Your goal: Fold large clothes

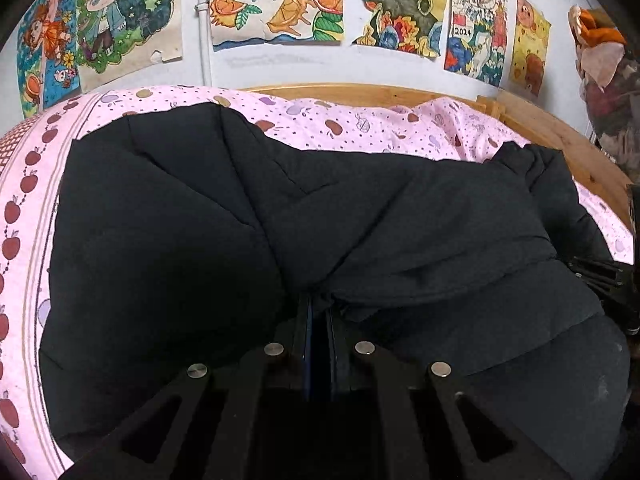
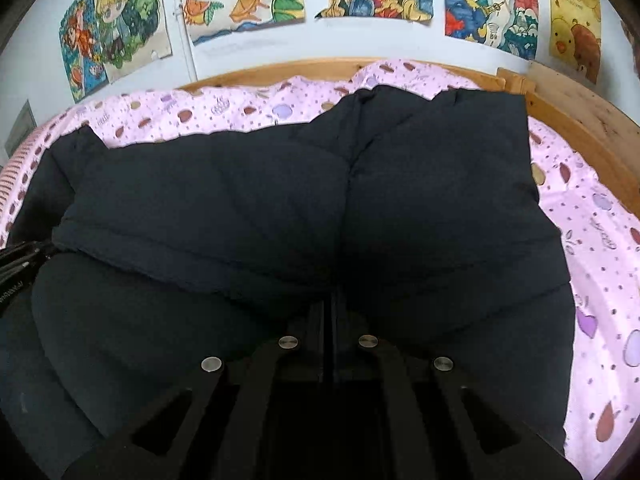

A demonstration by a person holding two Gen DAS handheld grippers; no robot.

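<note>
Right up close, the left claw [image 1: 318, 312] has its two fingers pressed together, pinching a fold of the black padded jacket [image 1: 280, 220], and the fabric puckers into the grip. The right claw [image 2: 330, 304] does the same, fingers drawn tight on the jacket's near edge, cloth bunching around them. One jacket, bulky and quilted, is spread across the bed, lying on a pink bedsheet [image 1: 352, 128] printed with apples and dots. The sheet shows on both sides of it and beyond its far edge.

Left to right along the white wall [image 1: 280, 64], five children's drawings are taped up in the left view. First comes a blond cartoon child [image 1: 108, 12], then orange slices [image 1: 280, 4], then a dark bird-like shape with flowers [image 1: 400, 8]. The fourth is a busy picture reading "2024" [image 1: 463, 32], and last comes a yellow sheet with bears [image 1: 530, 48]. The other writing is too small to read.

A wooden bed frame [image 1: 560, 136] curves behind the sheet. At far right hangs a bundle of orange and dark cloth [image 1: 604, 60].
</note>
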